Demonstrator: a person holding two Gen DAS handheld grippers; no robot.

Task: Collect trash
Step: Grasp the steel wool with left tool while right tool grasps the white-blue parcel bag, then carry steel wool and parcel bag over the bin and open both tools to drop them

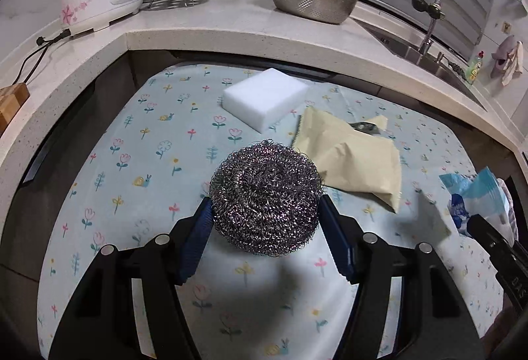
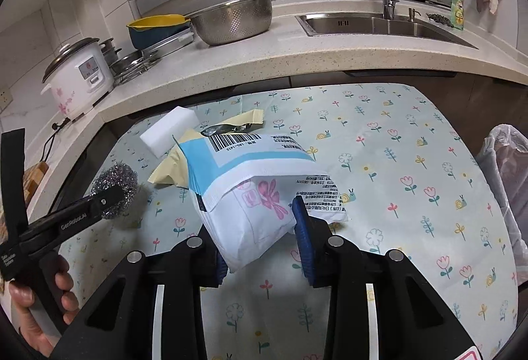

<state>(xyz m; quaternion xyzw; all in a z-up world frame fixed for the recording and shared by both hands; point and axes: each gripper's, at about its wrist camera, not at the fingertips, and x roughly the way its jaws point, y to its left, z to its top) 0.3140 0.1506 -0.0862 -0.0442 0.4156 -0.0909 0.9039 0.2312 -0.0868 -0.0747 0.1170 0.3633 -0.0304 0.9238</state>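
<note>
Both wrist cameras look steeply down along their tongs, close over the flowered worktop (image 1: 138, 142), facing the sink (image 2: 379, 25); both show the scourer (image 1: 265, 198).

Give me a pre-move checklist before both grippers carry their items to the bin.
1. Left gripper pads pressing the round steel-wool scourer: ok.
2. Right gripper pinching the white and blue printed plastic packet: ok.
3. Packet lifted off the floral tablecloth: cannot tell.
4. Bag-lined bin open at the right edge: ok.
5. Beige paper pouch and white foam sponge block left on the cloth, free of both grippers: ok.
</note>
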